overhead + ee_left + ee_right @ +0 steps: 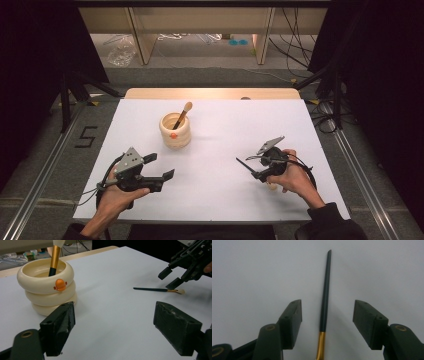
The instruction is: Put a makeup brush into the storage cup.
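A thin make-up brush (325,297), with a dark handle, gold ferrule and pale tip, lies flat on the white table sheet (225,130). My right gripper (327,303) hovers over it, open, one jaw on each side of the handle and neither pad touching. From the left gripper view the same brush (155,289) rests under the right gripper (170,278). A cream ringed holder (175,131) with an orange knob holds a second, thicker brush (182,115) upright. My left gripper (160,166) stands open and empty, low over the sheet in front of the holder (46,287).
The sheet's edge runs just in front of both hands, and a wooden table edge (210,93) shows behind it. Metal rails (360,170) flank the table on the floor. Dark curtains hang on both sides.
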